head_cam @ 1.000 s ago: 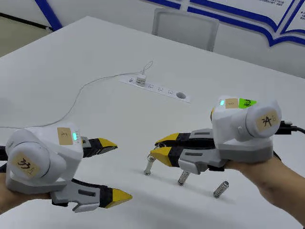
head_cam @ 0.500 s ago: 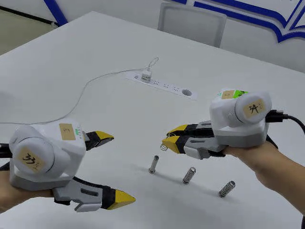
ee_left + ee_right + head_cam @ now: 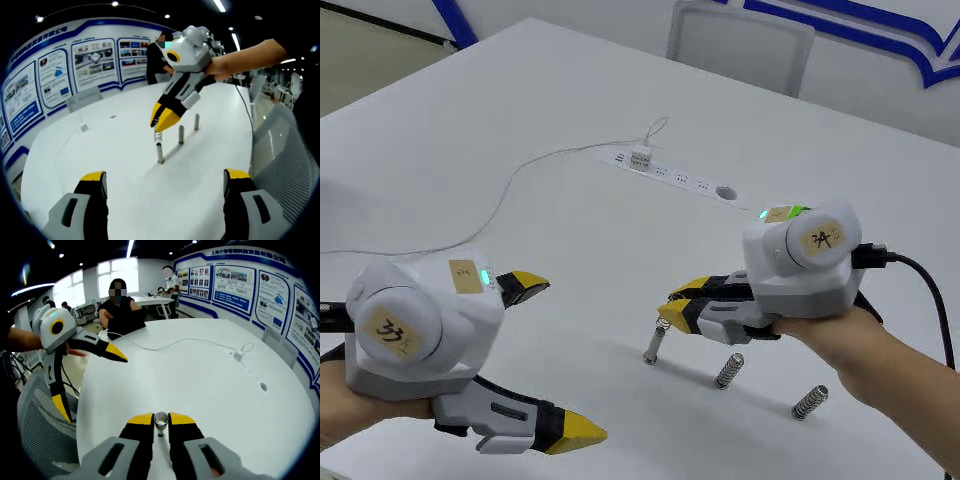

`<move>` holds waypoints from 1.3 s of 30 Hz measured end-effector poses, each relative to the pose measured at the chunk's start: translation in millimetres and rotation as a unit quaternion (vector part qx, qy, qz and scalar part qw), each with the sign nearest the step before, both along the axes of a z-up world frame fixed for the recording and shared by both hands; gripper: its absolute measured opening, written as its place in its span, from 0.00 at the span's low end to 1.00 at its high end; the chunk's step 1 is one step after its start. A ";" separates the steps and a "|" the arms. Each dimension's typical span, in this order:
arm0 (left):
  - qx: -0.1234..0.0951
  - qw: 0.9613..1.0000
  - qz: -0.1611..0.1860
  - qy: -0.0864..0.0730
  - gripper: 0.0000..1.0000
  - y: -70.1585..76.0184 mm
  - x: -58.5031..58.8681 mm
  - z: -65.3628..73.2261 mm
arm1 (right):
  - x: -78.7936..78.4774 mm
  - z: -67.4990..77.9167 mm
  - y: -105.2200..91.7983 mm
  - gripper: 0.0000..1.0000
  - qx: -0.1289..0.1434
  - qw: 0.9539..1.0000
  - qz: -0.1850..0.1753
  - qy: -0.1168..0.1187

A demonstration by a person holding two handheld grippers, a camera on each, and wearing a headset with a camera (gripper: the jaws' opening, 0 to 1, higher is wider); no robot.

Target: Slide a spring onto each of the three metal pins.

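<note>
We work over a round white table (image 3: 520, 150) with a grey chair (image 3: 740, 45) at its far edge. The left gripper (image 3: 558, 358) hovers low on our left, its yellow-tipped jaws spread wide and holding nothing, pointing across the table toward the pins. The right gripper (image 3: 668, 310) reaches in from the other side with its jaws almost closed, pinching a spring (image 3: 663, 325) at their tips. A white power strip (image 3: 675, 175) lies flat further back, with a small white plug (image 3: 641, 158) in one end and a thin white cord (image 3: 500, 200) curving away to the left. A black cable (image 3: 920, 290) trails from the back of the right gripper. Three pins stand in a row on the tabletop, well apart from the strip. The bare pin (image 3: 653, 345) has its long axis close to upright, leaning slightly. The held spring hangs directly over it, its axis in line with the pin and its lower end at the pin's top. We cannot tell whether they touch. In the right gripper view the spring (image 3: 161, 420) shows nearly end-on as a small ring between the jaw tips. The second pin (image 3: 728, 370) and third pin (image 3: 809, 401) each wear a coil along their length. A tan sticker (image 3: 392, 335) on the left gripper reads "33", and the one (image 3: 820, 238) on the right looks like "34". The wall posters carry text too small to read.
</note>
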State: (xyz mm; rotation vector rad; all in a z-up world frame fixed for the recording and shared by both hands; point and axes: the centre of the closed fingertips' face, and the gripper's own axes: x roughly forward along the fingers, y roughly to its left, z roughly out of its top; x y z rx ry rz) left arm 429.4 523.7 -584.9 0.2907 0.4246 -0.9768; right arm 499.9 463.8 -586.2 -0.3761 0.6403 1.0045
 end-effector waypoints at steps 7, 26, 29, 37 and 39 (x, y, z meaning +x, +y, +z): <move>-0.005 1.000 0.005 0.000 1.00 -2.4 3.1 0.2 | -0.1 -6.9 -0.7 0.12 -0.009 1.000 0.001 0.005; -0.004 1.000 0.006 0.006 1.00 -2.7 1.8 -3.6 | -3.6 -42.1 1.1 0.12 -0.035 0.999 0.008 0.021; -0.006 1.000 0.009 0.008 1.00 -1.8 2.1 -3.5 | -4.5 -46.5 2.3 0.12 -0.040 0.999 0.012 0.022; -0.005 1.000 0.014 0.011 1.00 1.0 1.6 -4.8 | -8.2 -60.4 3.9 0.12 -0.057 0.998 0.022 0.025; -0.002 1.000 0.016 0.012 1.00 2.8 1.5 -6.0 | -9.0 -62.1 4.0 0.12 -0.059 0.998 0.023 0.028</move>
